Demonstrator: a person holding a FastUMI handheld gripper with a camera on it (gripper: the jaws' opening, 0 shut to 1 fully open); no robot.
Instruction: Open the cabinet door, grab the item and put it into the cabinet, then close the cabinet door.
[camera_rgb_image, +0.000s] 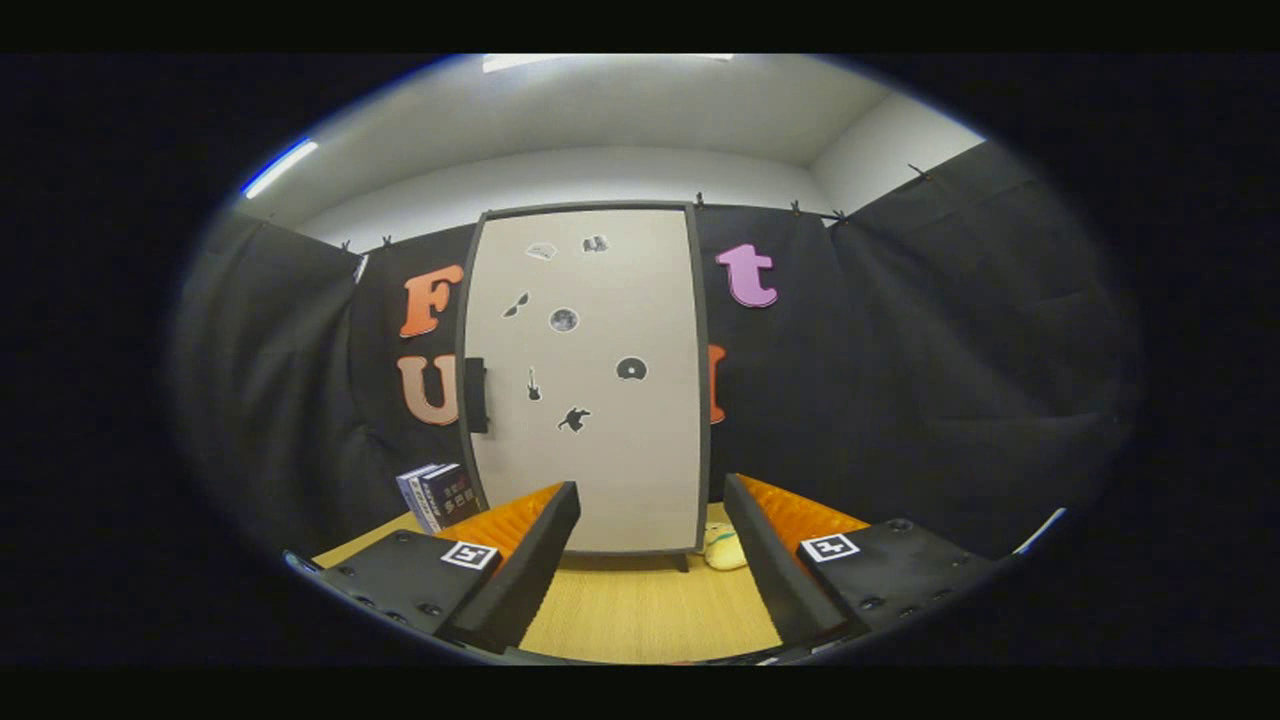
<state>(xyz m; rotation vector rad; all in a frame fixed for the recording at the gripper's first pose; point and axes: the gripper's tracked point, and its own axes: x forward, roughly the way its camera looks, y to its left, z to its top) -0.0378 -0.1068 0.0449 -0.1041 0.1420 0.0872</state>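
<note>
The cabinet door (585, 380) stands shut, straight ahead of the claw and well beyond its fingertips. It is a tall, flat, pale panel in a thin dark frame, smooth and matt, dotted with small black-and-grey stickers. A dark, blocky handle (477, 395) juts from its edge on the left-finger side at about mid height. The item to store looks to be the small pale-yellow soft toy (724, 546), rounded and plush, lying on the table at the cabinet's foot just beyond the right finger. A stack of boxes (438, 495) with dark printed faces stands upright beside the cabinet beyond the left finger.

The gripper (650, 500) hangs wide open and holds nothing; its fingers are wedge-shaped, with ribbed inner pads (520, 520). The table (640, 610) below is a tan, finely grained surface.

The door is not yet opened, so the whole task lies ahead. The handle is narrow and hugs the door's edge: a poor line-up could let the fingers slip off or close on the frame. Pulling askew could drag the light-looking cabinet across the smooth table. The boxes stand near the handle side, so a swinging door or a wide approach might knock them over. The toy's soft body may squash and sag out of a shallow pinch.
</note>
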